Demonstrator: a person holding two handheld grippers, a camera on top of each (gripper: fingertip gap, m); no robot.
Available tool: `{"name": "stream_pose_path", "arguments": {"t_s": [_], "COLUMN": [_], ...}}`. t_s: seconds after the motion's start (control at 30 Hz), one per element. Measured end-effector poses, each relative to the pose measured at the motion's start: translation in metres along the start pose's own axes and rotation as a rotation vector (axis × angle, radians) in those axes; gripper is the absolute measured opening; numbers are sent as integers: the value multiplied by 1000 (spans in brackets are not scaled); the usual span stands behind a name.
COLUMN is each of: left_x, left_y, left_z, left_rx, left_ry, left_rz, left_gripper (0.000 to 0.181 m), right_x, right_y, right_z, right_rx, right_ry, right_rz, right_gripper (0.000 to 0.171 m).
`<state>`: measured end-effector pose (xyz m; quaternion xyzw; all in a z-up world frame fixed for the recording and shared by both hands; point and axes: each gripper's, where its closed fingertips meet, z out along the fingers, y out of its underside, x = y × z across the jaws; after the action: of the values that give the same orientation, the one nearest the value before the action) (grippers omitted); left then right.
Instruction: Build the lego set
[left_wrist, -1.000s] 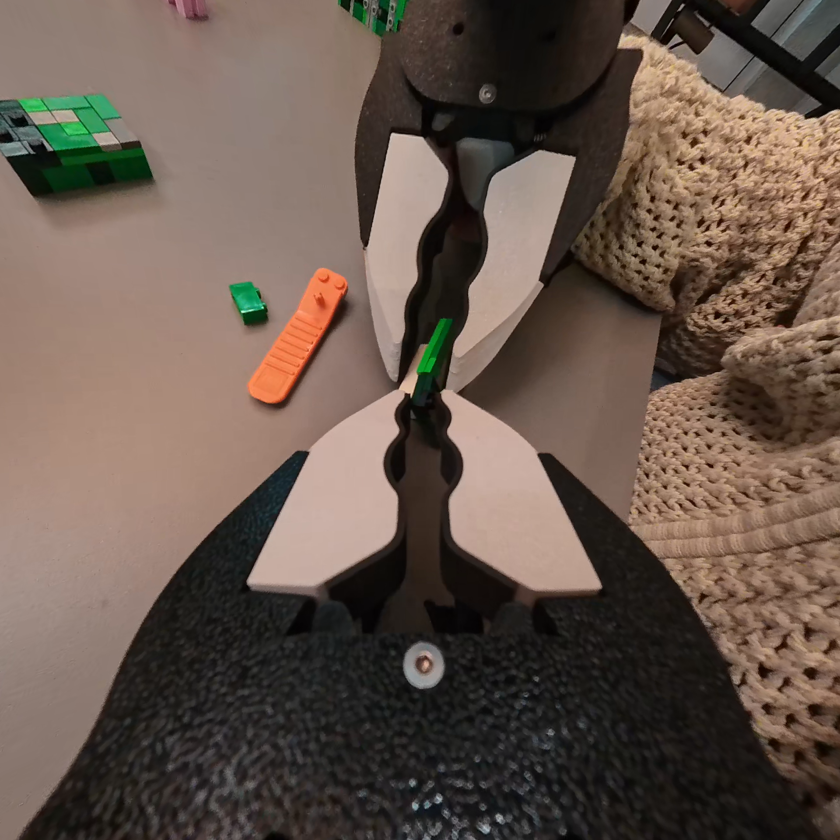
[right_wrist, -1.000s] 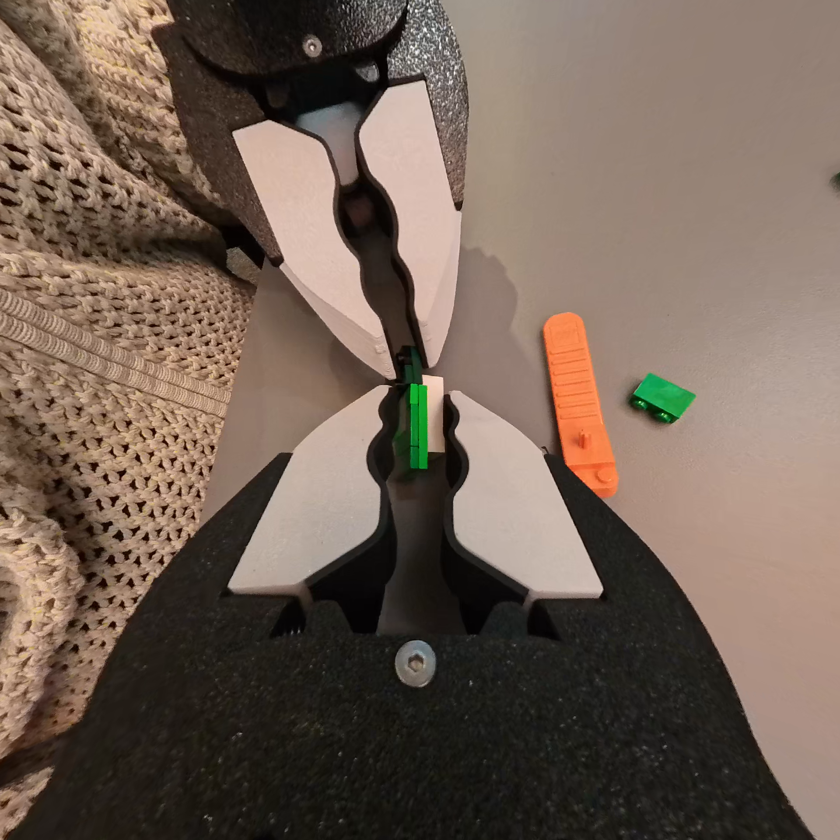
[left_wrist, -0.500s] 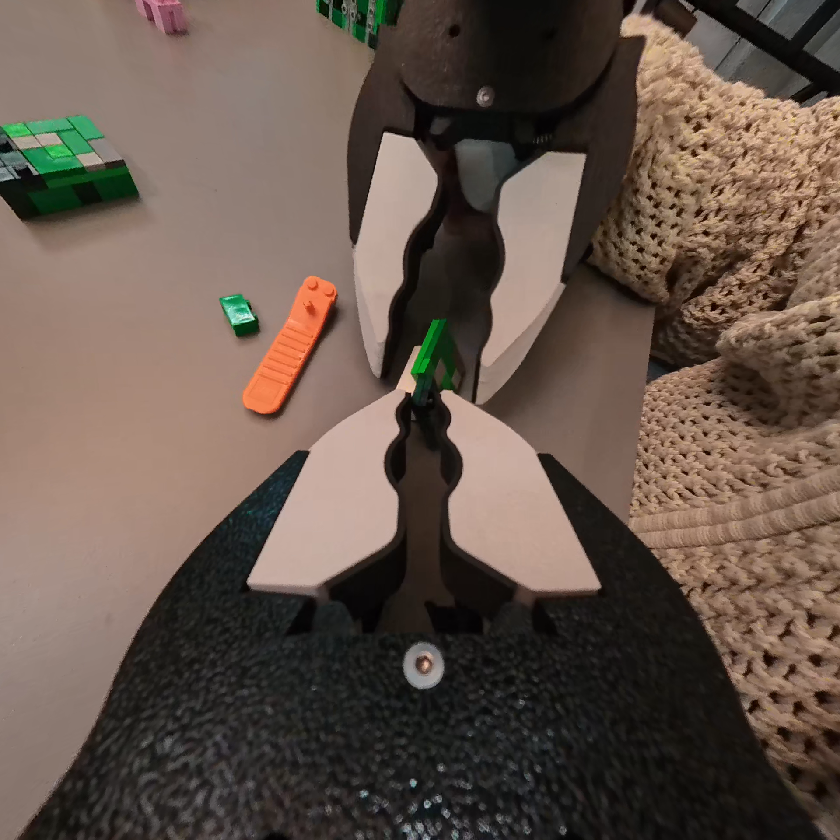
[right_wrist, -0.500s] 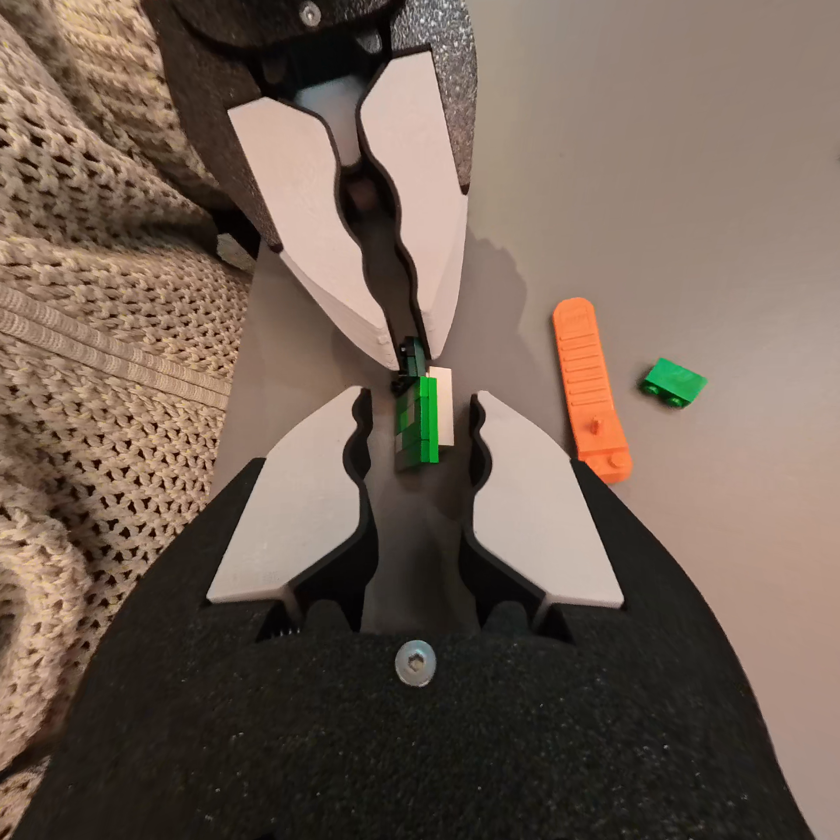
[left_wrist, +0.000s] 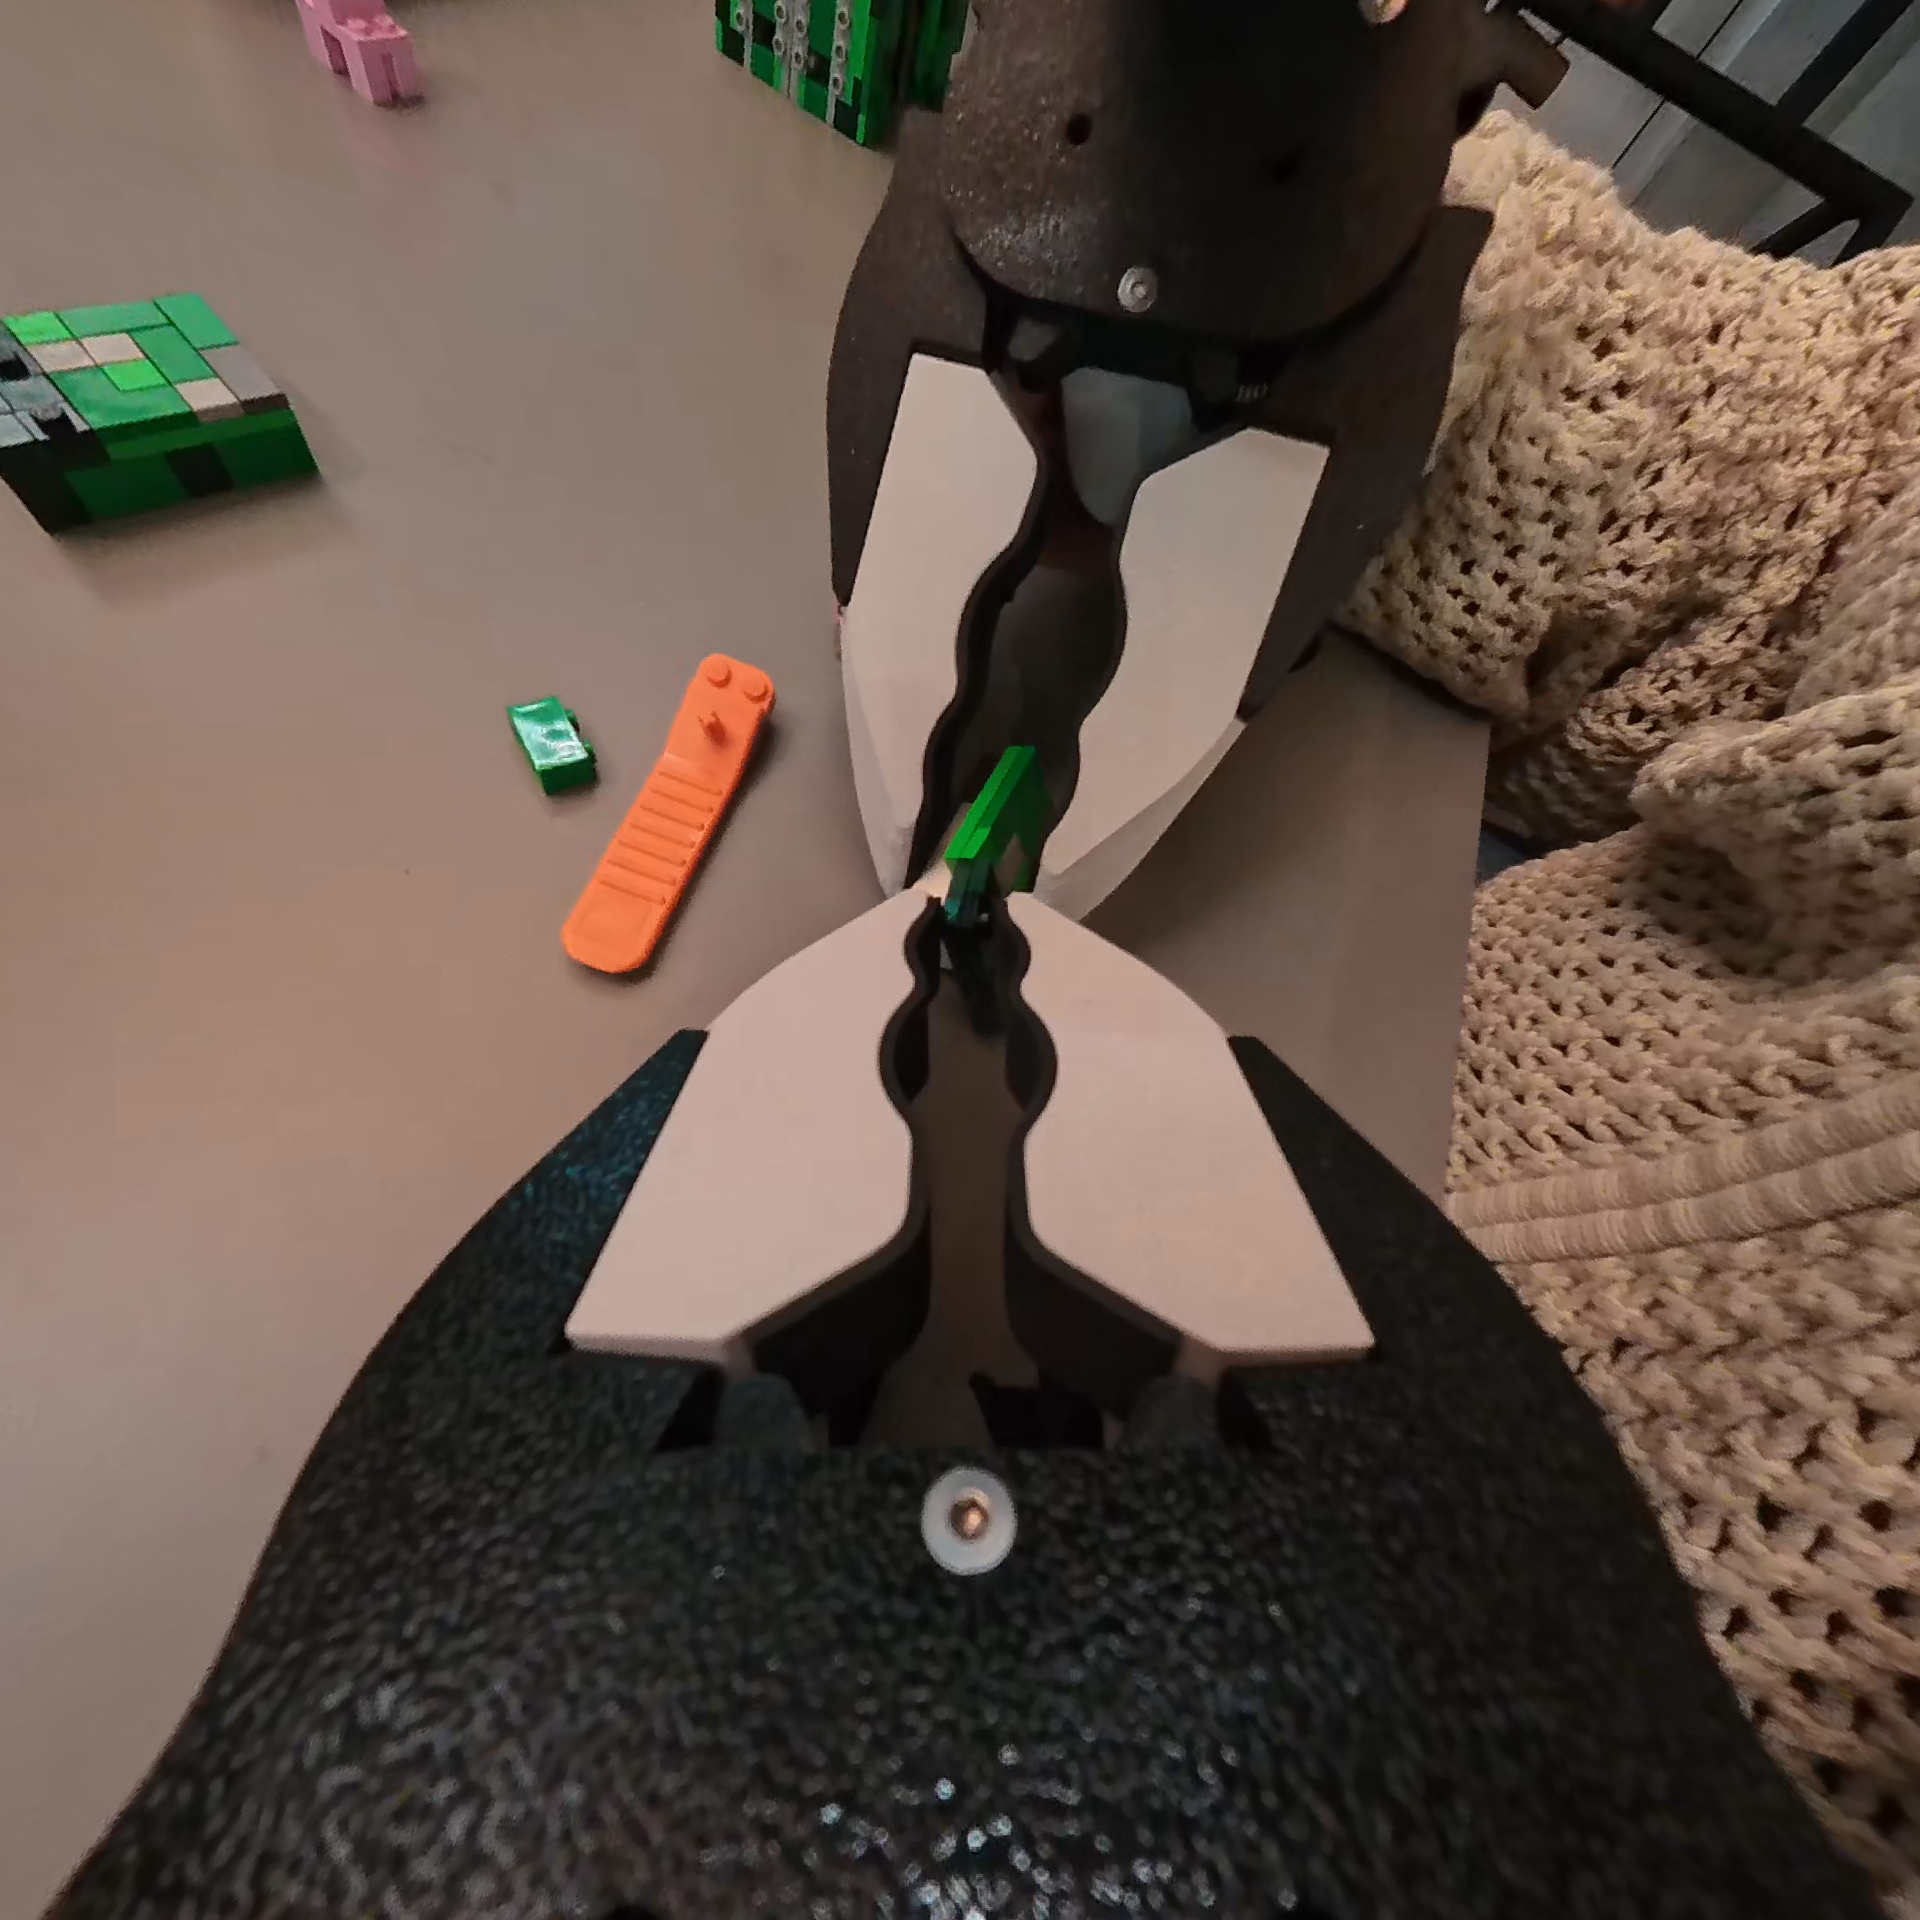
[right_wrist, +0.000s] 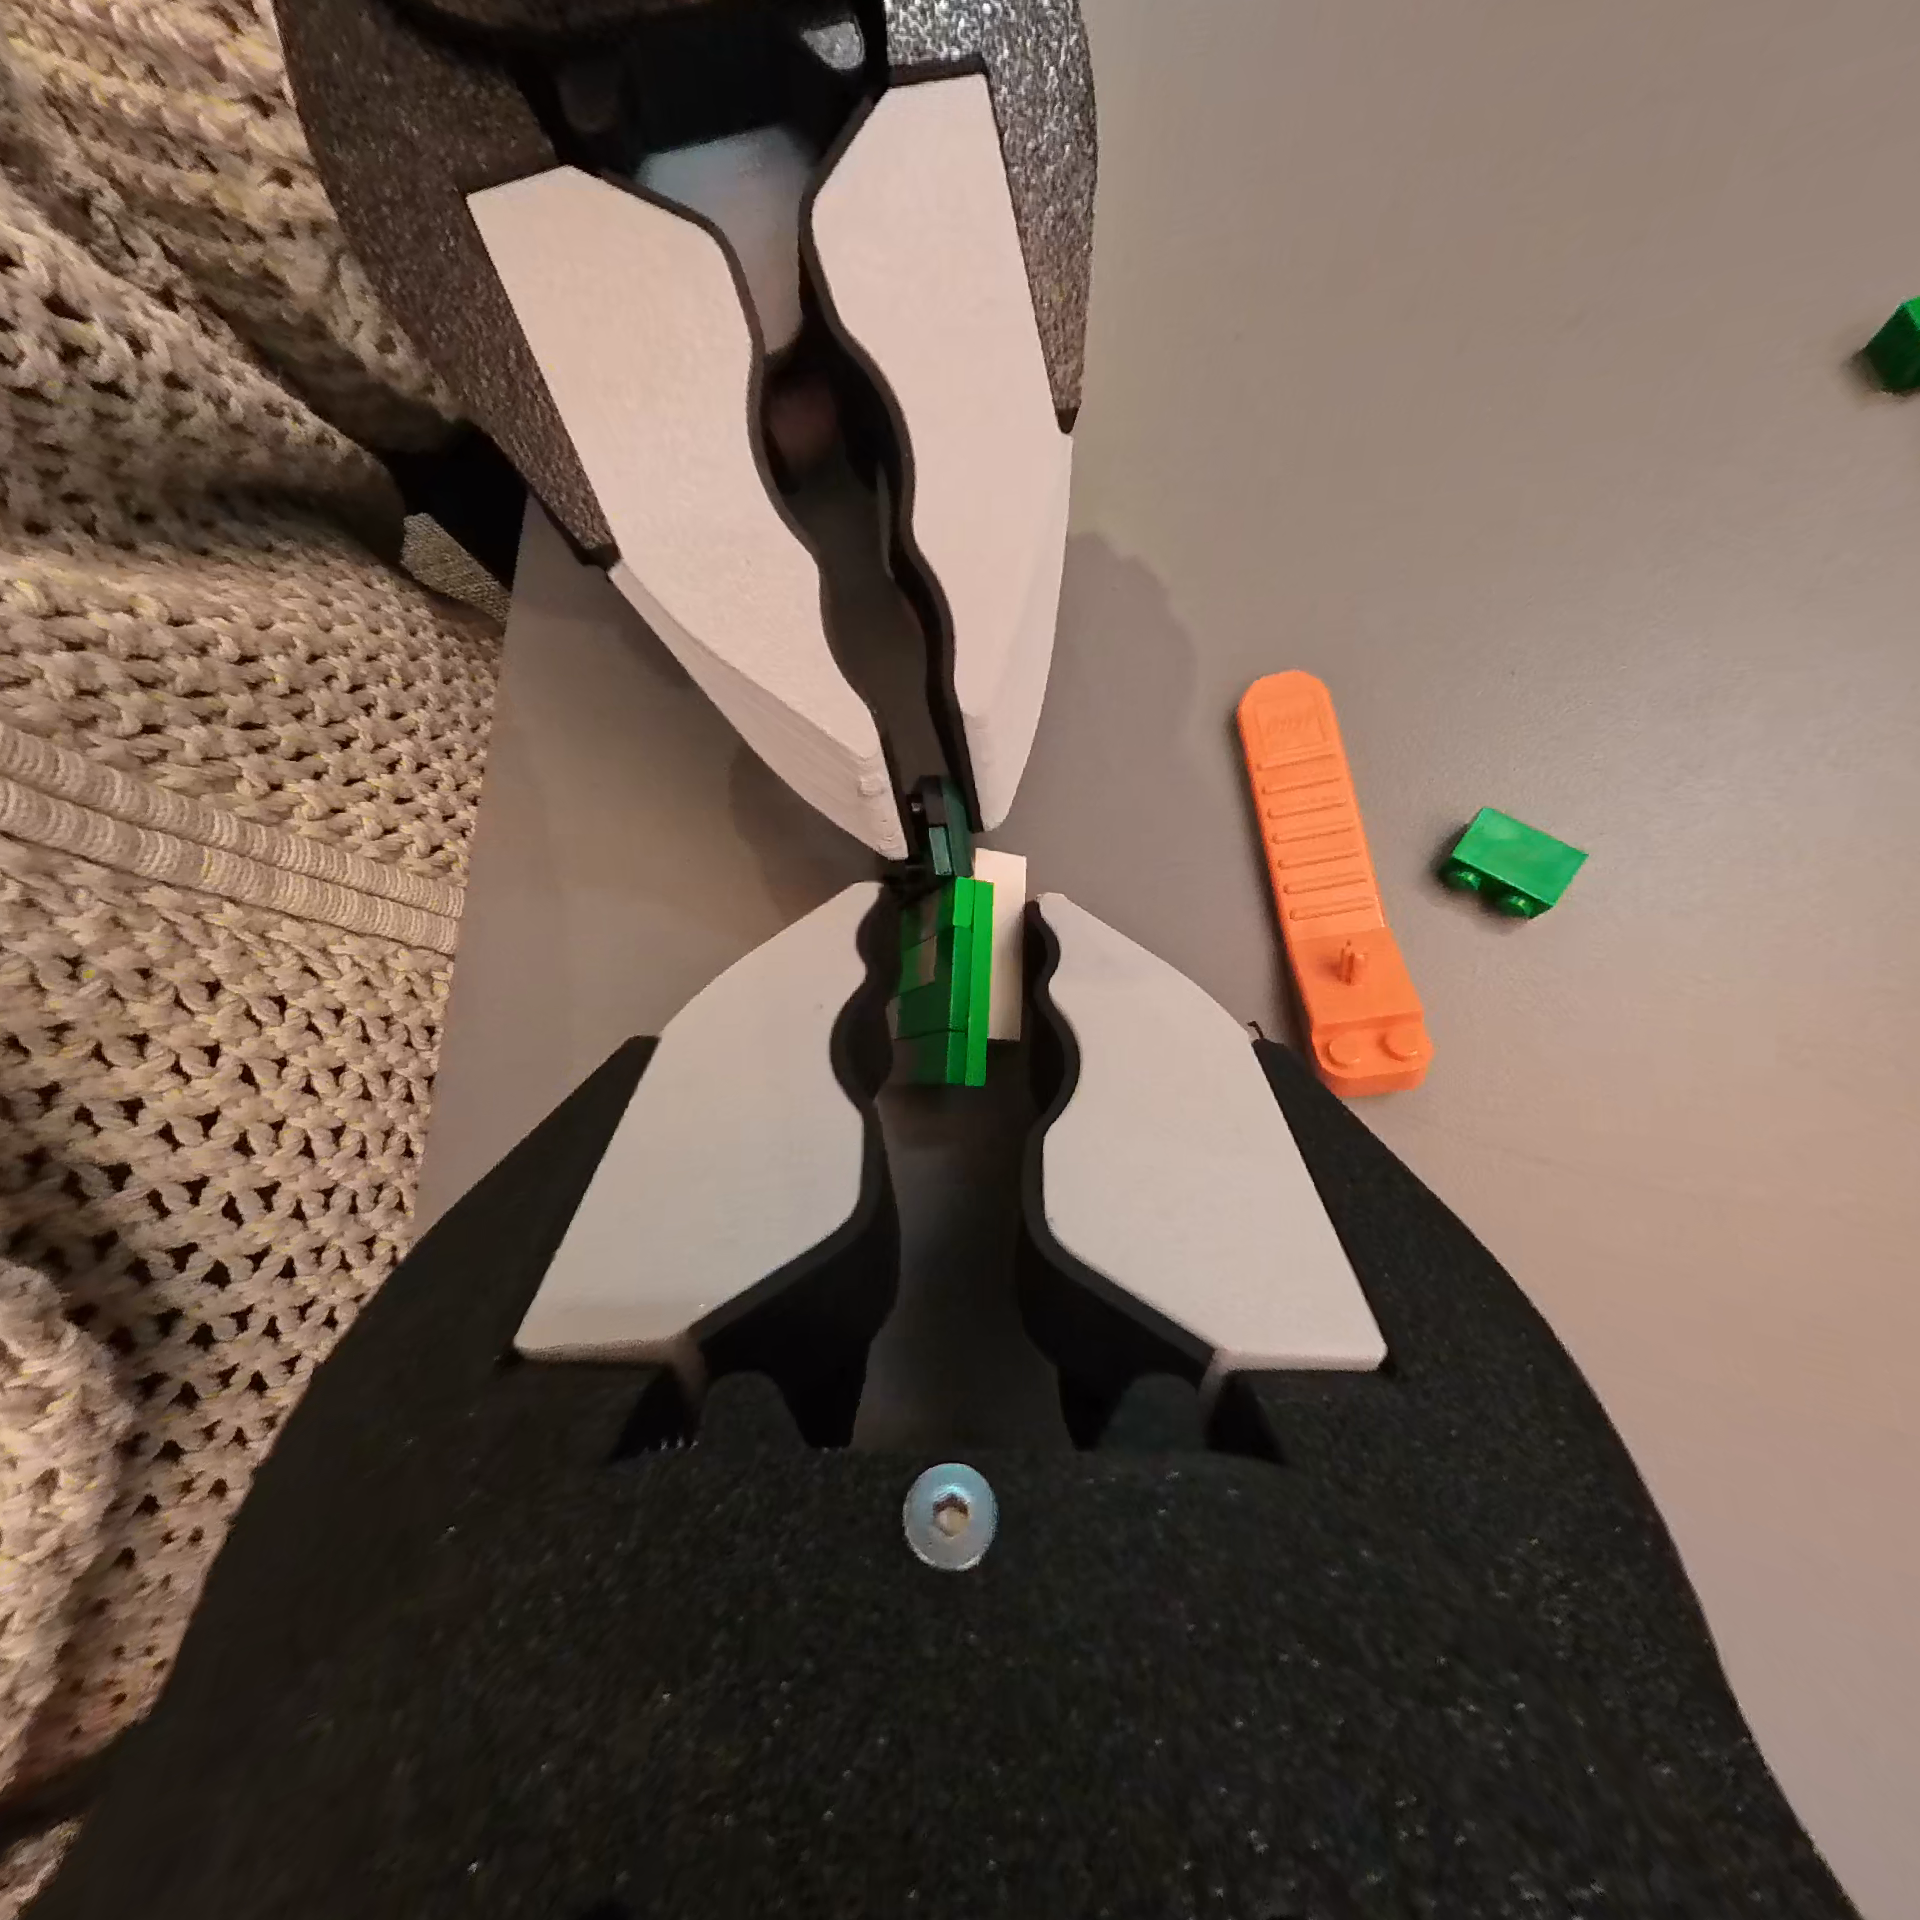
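A small lego assembly (left_wrist: 997, 821) of green plates with a white tile and a dark green end is held in the air between the two grippers, which face each other tip to tip. My left gripper (left_wrist: 966, 909) is shut on its dark green end. It also shows at the top of the right wrist view (right_wrist: 935, 821). My right gripper (right_wrist: 951, 894) is closed on the green and white part (right_wrist: 940, 987), and its fingers touch both sides. The right gripper also shows at the top of the left wrist view (left_wrist: 987, 883).
On the brown table lie an orange brick separator (left_wrist: 670, 816) and a small green brick (left_wrist: 551, 732). A flat green and grey build (left_wrist: 145, 410), a pink figure (left_wrist: 364, 47) and a green block build (left_wrist: 831, 62) stand farther off. A knitted blanket (left_wrist: 1662, 935) borders the table edge. Only a small space, under 4 cm, lies between the two pairs of fingers.
My right gripper opened off the assembly half a second ago and has now closed on it again. My left gripper kept its hold throughout.
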<state>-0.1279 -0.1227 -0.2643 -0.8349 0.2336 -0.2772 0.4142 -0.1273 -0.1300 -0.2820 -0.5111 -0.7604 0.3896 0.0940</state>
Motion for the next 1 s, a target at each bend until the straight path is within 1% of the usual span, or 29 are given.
{"name": "stream_pose_path", "arguments": {"t_s": [0.27, 0.53, 0.73, 1.0], "left_x": [1, 2, 3, 1], "left_y": [1, 0, -1, -11], "left_z": [1, 0, -2, -20], "left_rx": [-6, -5, 9, 127], "left_ry": [7, 28, 23, -21], "left_rz": [7, -15, 7, 82], "left_gripper": [10, 11, 11, 15], "right_x": [-1, 0, -1, -3], "right_y": [-2, -2, -3, -4], "right_z": [2, 1, -1, -3], "right_rx": [10, 39, 69, 107], "right_ry": [16, 45, 67, 62], "right_rz": [17, -34, -73, -88], "right_gripper": [22, 22, 21, 20]}}
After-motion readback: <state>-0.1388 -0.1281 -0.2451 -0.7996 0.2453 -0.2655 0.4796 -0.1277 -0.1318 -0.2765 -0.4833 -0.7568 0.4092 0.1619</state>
